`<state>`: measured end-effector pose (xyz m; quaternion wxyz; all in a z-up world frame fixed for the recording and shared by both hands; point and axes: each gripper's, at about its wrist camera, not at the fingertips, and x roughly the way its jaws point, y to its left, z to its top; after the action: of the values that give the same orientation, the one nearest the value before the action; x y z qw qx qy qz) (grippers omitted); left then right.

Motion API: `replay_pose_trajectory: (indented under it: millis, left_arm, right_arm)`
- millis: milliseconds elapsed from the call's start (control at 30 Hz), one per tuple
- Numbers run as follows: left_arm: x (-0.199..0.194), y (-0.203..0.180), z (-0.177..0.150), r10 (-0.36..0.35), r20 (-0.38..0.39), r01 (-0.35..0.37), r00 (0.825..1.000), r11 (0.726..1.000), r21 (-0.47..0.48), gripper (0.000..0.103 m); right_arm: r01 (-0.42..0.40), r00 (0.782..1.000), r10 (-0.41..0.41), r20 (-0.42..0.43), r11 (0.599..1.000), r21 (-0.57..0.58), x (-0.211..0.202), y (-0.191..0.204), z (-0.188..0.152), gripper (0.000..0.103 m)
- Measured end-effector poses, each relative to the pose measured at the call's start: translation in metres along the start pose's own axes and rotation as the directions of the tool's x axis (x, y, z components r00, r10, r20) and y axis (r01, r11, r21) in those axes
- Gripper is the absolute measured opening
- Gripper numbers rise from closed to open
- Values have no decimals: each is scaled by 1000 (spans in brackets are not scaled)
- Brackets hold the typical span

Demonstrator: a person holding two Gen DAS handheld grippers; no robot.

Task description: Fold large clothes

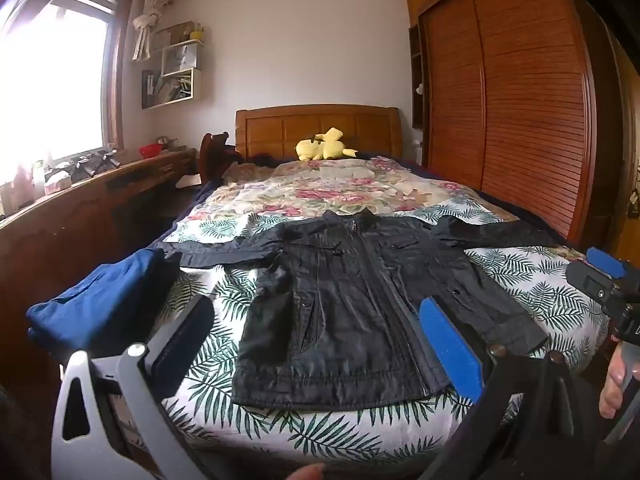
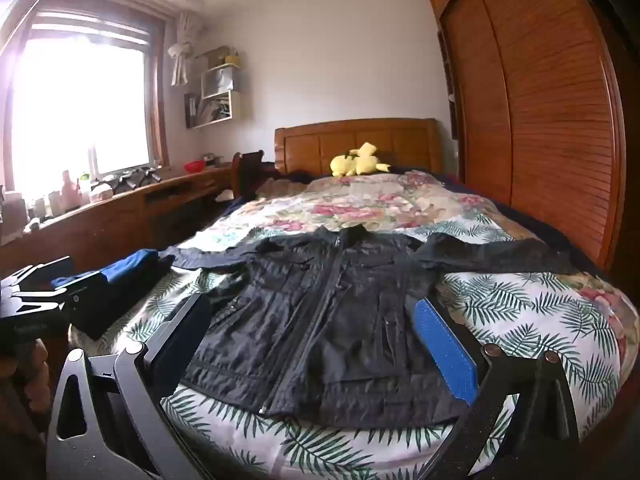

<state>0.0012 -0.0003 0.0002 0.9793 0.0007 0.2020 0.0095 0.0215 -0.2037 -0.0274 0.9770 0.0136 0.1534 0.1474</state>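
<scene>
A black zip-up jacket (image 1: 344,300) lies flat, front up, on the bed, its sleeves spread out to both sides and its collar toward the headboard. It also shows in the right wrist view (image 2: 320,320). My left gripper (image 1: 316,340) is open and empty, held above the jacket's hem at the foot of the bed. My right gripper (image 2: 312,344) is open and empty, also above the hem. The right gripper shows at the right edge of the left wrist view (image 1: 608,276). The left gripper shows at the left edge of the right wrist view (image 2: 40,292).
Folded blue clothes (image 1: 100,304) lie at the bed's left front corner, touching the left sleeve. The bed (image 1: 540,292) has a palm-leaf sheet and a floral quilt (image 1: 320,188). A yellow plush toy (image 1: 322,146) sits by the headboard. A wooden desk (image 1: 80,200) stands left, a wardrobe (image 1: 520,100) right.
</scene>
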Motion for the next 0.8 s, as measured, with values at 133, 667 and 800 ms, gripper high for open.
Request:
replay_pose_trajectory:
  millis: [133,667,800]
  left_arm:
    - [-2,0,-1,-9,17,9,1000,1000,0,103]
    - [-8,-2,3,-20,27,20,999,1000,-13,103]
    - [-7,-1,3,-20,27,21,999,1000,-13,103]
  right_arm:
    - [-1,1000,1,4,1000,-5,-1,0,0,103]
    - [3,1000,-3,0,1000,-9,-2,0,0,103]
    - [2,1000,-2,0,1000,-9,-2,1,-1,103]
